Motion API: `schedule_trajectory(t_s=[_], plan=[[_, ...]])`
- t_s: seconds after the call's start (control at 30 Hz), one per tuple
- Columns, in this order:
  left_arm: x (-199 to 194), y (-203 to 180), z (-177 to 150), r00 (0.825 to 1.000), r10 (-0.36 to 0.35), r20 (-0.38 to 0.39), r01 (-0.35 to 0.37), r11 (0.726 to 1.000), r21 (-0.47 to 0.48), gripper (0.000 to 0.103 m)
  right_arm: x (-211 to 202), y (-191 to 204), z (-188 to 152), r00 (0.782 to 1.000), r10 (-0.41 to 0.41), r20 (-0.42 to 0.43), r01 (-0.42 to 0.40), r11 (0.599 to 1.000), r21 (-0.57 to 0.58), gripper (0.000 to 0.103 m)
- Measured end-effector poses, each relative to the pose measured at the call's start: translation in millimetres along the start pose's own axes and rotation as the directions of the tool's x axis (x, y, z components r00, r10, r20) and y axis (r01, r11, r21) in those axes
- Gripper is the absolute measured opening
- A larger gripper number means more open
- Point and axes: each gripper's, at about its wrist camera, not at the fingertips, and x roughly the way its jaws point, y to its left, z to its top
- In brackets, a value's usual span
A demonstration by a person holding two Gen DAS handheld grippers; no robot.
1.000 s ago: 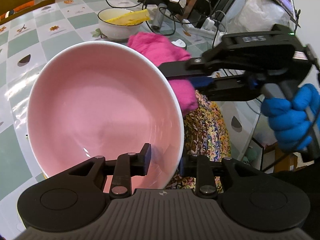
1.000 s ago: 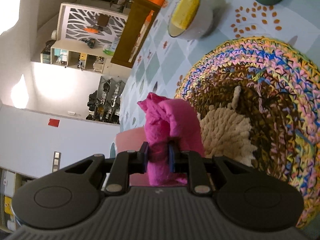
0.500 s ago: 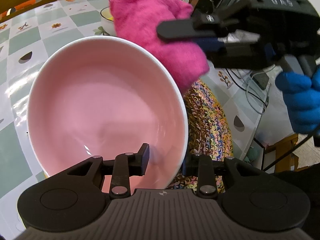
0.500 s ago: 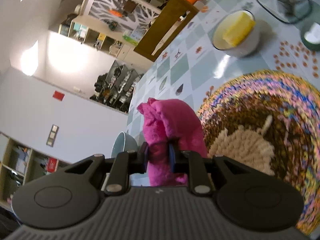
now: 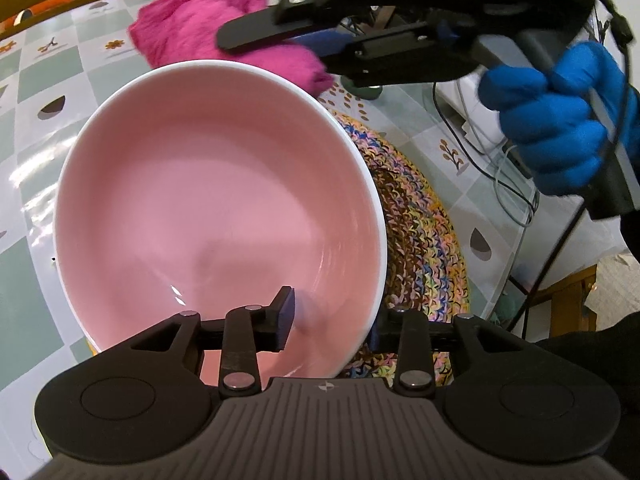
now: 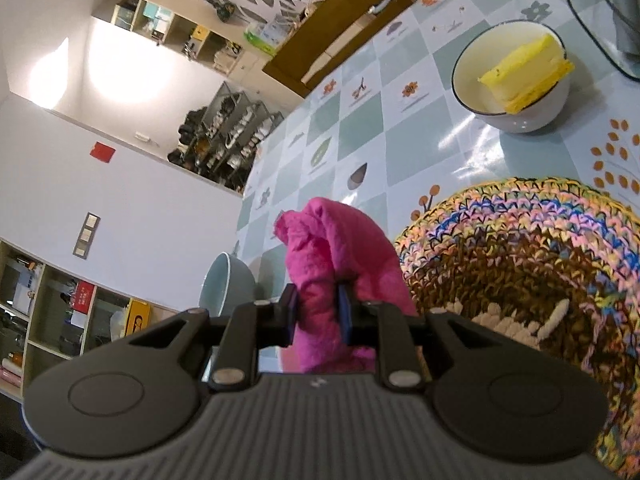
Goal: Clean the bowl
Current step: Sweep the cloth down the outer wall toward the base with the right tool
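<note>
The table (image 5: 24,208) carries a woven mat (image 5: 420,232). The pink bowl (image 5: 216,216) is tilted above the mat's left part, its open side toward the near edge. The left gripper (image 5: 332,316) straddles the near right rim; its jaws have just been opening, and whether the pads press the wall cannot be told. The right gripper (image 6: 318,316), jaws nearly closed, clamps the pink cloth (image 5: 208,28). The cloth hangs just beyond the bowl's far rim; wiping probably requires moving it nearer and down.

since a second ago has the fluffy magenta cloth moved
Yes. In the left wrist view the fluffy magenta cloth, clamped in the right claw, went from beside the pink ceramic bowl to beyond its far rim.
</note>
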Motion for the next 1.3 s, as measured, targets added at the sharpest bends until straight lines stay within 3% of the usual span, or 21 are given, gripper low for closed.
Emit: schedule_trajectory(t_s=[0.4, 1.0, 1.17, 1.3], plan=[[1.4, -1.2, -0.5, 1.000, 0.007, -0.011, -0.007, 1.000, 0.017, 0.040, 11.4, -35.4, -4.7, 1.000, 0.020, -0.014, -0.018, 0.987, 0.157, 0.022], [1.1, 1.6, 4.4, 1.000, 0.003, -0.018, -0.003, 1.000, -0.013, 0.038, -36.1, -62.2, -70.4, 0.994, 0.036, 0.104, -0.070, 0.934, 0.351, 0.022], [-1.7, 3.6, 5.0, 1.000, 0.002, -0.015, -0.002, 1.000, -0.022, 0.036, -57.4, -58.5, -88.3, 0.981, 0.096, 0.166, -0.152, 0.918, 0.368, 0.021], [-1.9, 3.8, 6.5, 1.000, 0.003, -0.021, -0.004, 1.000, -0.014, 0.036, -69.0, -53.2, -91.6, 0.975, 0.109, 0.191, -0.173, 0.919, 0.355, 0.021]])
